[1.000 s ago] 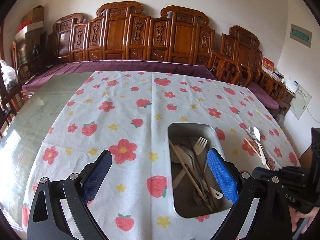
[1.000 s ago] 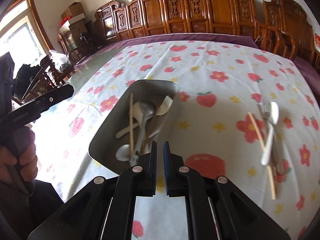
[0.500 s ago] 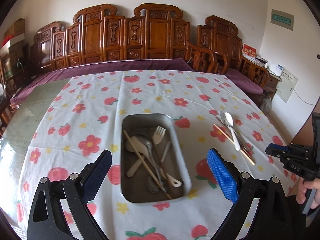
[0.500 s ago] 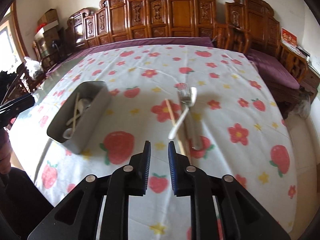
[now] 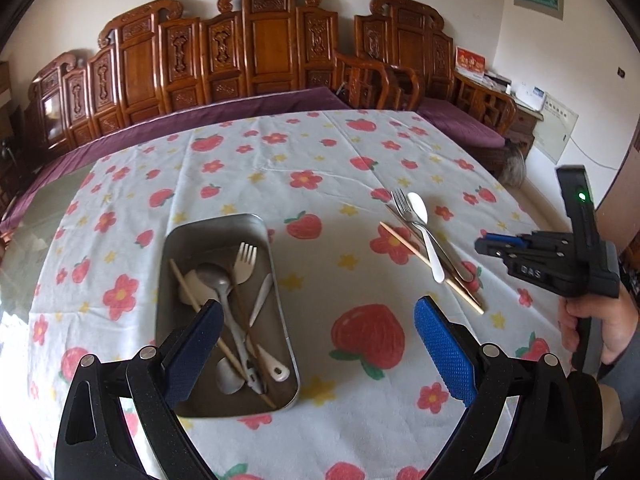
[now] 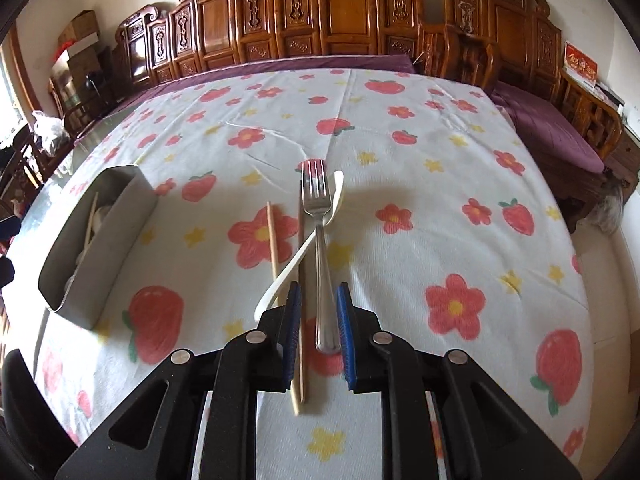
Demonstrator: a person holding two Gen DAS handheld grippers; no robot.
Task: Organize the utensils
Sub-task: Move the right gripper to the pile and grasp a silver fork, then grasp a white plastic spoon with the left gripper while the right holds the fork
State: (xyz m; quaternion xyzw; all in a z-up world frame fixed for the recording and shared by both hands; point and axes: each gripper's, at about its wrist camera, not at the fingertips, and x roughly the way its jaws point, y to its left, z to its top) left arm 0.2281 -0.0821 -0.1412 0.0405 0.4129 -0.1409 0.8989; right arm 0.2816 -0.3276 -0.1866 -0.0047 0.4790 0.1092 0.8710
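A metal tray (image 5: 216, 224) on the flowered tablecloth holds several utensils: spoons, a pale fork, chopsticks. My left gripper (image 5: 318, 306) hangs wide open above the tray's near end with nothing between its pads. To the right lie a steel fork (image 6: 316, 208), a white spoon (image 6: 298, 256) and two chopsticks (image 6: 274, 240) in a loose pile. My right gripper (image 6: 318, 320) hovers low over that pile, jaws a little apart. The fork's handle end and one chopstick lie between the blue pads, which do not press on them. The left wrist view shows the right gripper (image 5: 486, 242) beside the pile.
The tray (image 6: 100, 256) stands left of the pile. The tablecloth (image 5: 320, 168) covers a large table with its near edge just below both grippers. Carved wooden benches (image 5: 260, 52) with purple cushions line the far side. A hand (image 5: 600, 320) grips the right tool.
Both views have swung to the right: the tray slid left, and the right gripper left the tray and came down onto the pile of loose utensils. Its jaws parted slightly.
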